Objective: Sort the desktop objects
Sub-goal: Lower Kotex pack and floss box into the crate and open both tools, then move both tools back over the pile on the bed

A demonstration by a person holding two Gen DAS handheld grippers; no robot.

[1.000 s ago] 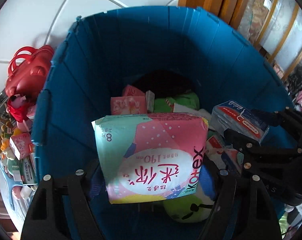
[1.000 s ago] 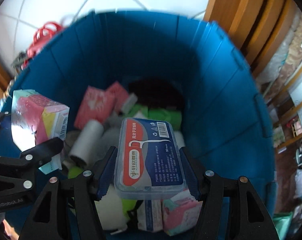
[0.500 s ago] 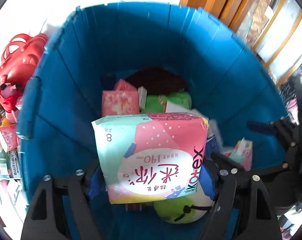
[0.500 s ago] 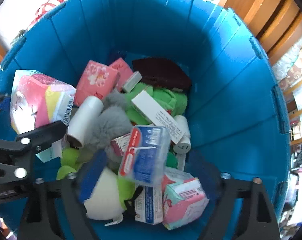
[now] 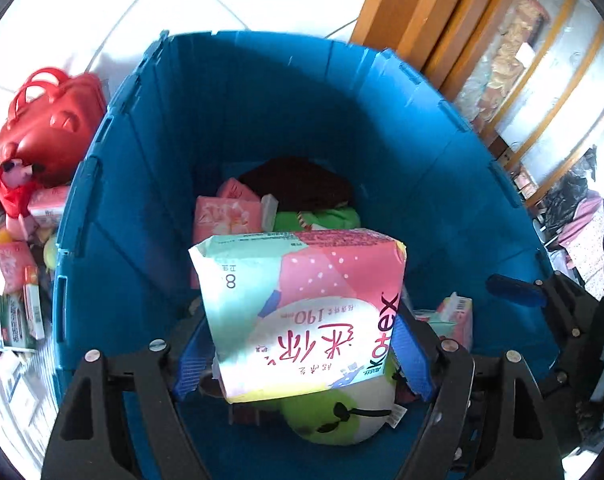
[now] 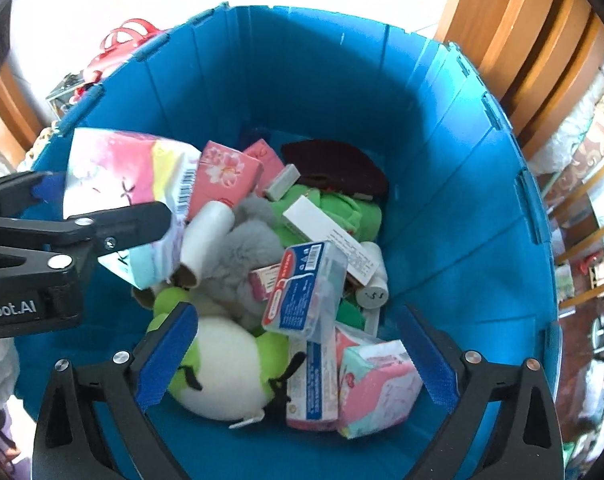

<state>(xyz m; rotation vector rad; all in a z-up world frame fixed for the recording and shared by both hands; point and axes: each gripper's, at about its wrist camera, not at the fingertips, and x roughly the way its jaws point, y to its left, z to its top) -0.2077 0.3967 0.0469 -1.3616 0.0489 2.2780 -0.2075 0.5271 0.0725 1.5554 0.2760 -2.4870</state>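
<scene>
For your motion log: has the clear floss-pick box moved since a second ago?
Yes. The floss-pick box has left the open right claw and dropped onto the pile inside the blue bin.

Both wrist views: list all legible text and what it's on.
"Kotex" (partly hidden), upside down on the pad pack held in the left claw.
"190", upside down on the same pack.
"8" on its pale green corner.
"Robot.AI" (start cut off) on the left claw body.
Chinese characters on the pack: too stylised to transcribe.
Print on the floss box and the white box: too small.
</scene>
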